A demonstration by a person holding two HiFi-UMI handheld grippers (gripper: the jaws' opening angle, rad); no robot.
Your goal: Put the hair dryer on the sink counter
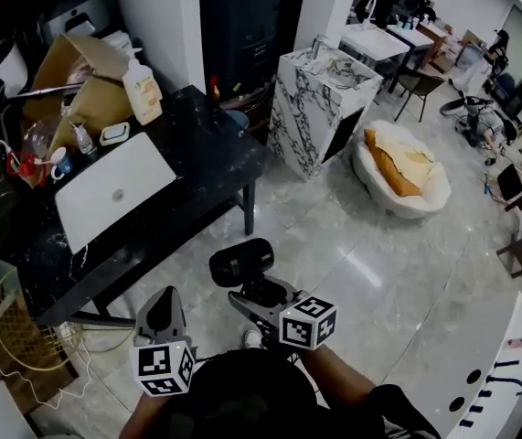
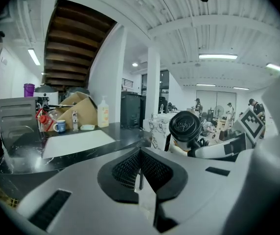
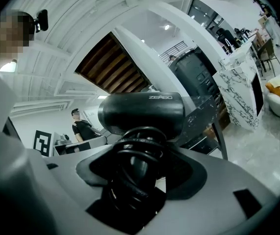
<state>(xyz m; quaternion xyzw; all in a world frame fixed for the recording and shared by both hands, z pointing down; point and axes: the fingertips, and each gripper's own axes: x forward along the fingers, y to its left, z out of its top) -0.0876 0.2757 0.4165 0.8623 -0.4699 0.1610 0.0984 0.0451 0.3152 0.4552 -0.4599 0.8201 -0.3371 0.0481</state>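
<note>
A black hair dryer [image 1: 240,262] with its cord wound round the handle [image 3: 137,165] is gripped by my right gripper [image 1: 265,293], whose jaws stand wide around the handle. Its barrel [image 3: 142,112] lies crosswise above the jaws and also shows in the left gripper view [image 2: 185,126]. The dryer hangs over the floor, just off the front right corner of the black counter [image 1: 201,144] with its white inset sink [image 1: 114,188]. My left gripper [image 1: 160,314] is lower left of the dryer, shut, with nothing between its pads [image 2: 152,173].
On the counter's far side stand a soap bottle [image 1: 142,90], a cardboard box [image 1: 82,80], a mug [image 1: 59,163] and small items. A marble pedestal basin [image 1: 320,99] and a white cushion bed [image 1: 402,167] lie to the right. A wire basket [image 1: 23,332] sits left.
</note>
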